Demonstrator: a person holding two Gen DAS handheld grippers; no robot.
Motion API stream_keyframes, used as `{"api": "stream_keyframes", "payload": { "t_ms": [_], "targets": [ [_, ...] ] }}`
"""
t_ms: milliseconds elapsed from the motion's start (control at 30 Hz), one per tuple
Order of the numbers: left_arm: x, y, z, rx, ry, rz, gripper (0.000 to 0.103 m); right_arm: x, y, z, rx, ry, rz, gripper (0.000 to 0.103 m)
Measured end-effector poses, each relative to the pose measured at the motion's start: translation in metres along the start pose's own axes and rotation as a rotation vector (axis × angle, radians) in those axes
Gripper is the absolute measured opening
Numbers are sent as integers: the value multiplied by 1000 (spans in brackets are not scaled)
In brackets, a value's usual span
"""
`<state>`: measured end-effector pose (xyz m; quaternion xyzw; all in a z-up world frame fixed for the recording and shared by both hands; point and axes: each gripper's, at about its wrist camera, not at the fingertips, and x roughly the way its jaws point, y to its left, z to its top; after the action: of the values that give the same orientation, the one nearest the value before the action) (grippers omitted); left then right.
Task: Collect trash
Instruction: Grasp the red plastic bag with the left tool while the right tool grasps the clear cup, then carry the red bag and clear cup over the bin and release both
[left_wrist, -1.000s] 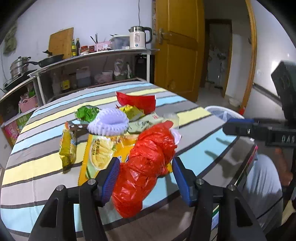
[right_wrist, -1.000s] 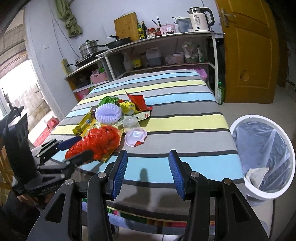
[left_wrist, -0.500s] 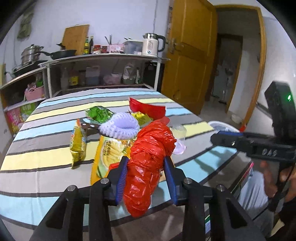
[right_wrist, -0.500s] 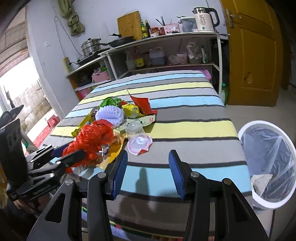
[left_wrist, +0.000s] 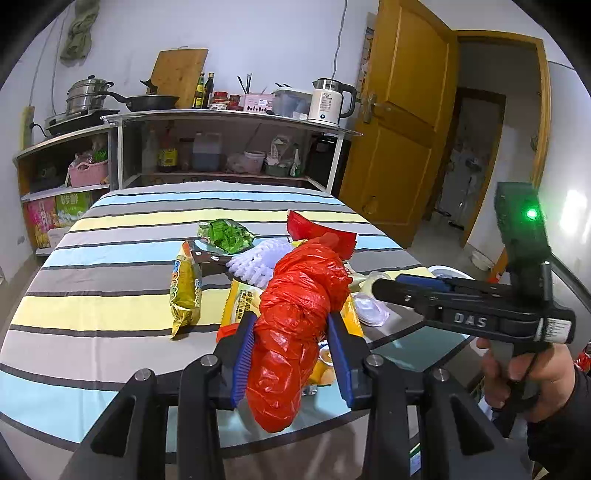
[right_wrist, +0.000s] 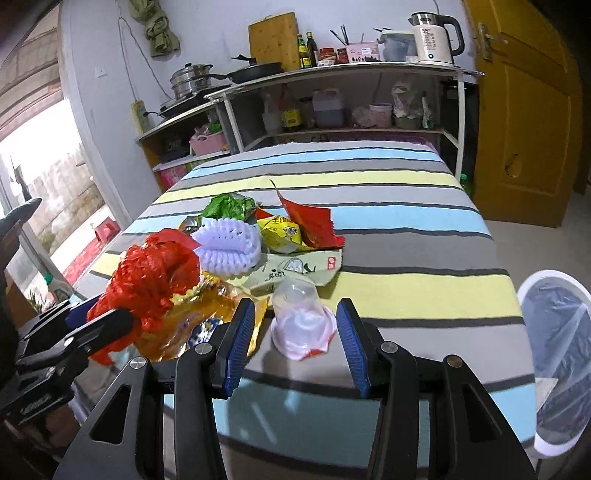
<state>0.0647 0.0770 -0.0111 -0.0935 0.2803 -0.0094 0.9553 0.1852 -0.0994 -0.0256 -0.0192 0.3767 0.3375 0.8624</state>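
My left gripper (left_wrist: 291, 347) is shut on a crumpled red plastic bag (left_wrist: 301, 314) and holds it above the near edge of the striped table (left_wrist: 92, 266); the bag also shows in the right wrist view (right_wrist: 151, 273). My right gripper (right_wrist: 295, 332) is open, its jaws either side of a clear plastic cup with a pink lid (right_wrist: 301, 321) lying on the table. Behind lie a white foam net (right_wrist: 229, 243), yellow wrappers (left_wrist: 186, 288), a green wrapper (left_wrist: 225, 236) and a red wrapper (right_wrist: 310, 221).
A white bin with a clear liner (right_wrist: 557, 354) stands on the floor right of the table. Shelves with pots, bottles and a kettle (left_wrist: 327, 101) line the far wall. A yellow door (left_wrist: 402, 136) is at the right.
My left gripper has closed on the red bag and lifted it off the table. My right gripper has moved forward until the clear cup lies between its open jaws.
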Motion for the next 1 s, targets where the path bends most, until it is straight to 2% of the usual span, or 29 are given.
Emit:
{"api": "stream_keyframes", "payload": {
  "t_ms": [100, 233, 633, 1000],
  "targets": [
    [2, 1, 1, -3, 1, -2, 39, 8, 2, 3, -4, 11, -2, 45],
    [3, 2, 1, -8, 3, -3, 39, 17, 2, 4, -16, 31, -12, 33],
    [4, -2, 4, -2, 0, -2, 39, -4, -2, 2, -21, -5, -20, 32],
    [11, -42, 10, 28, 27, -21, 39, -45, -21, -8, 30, -48, -39, 32]
  ]
}}
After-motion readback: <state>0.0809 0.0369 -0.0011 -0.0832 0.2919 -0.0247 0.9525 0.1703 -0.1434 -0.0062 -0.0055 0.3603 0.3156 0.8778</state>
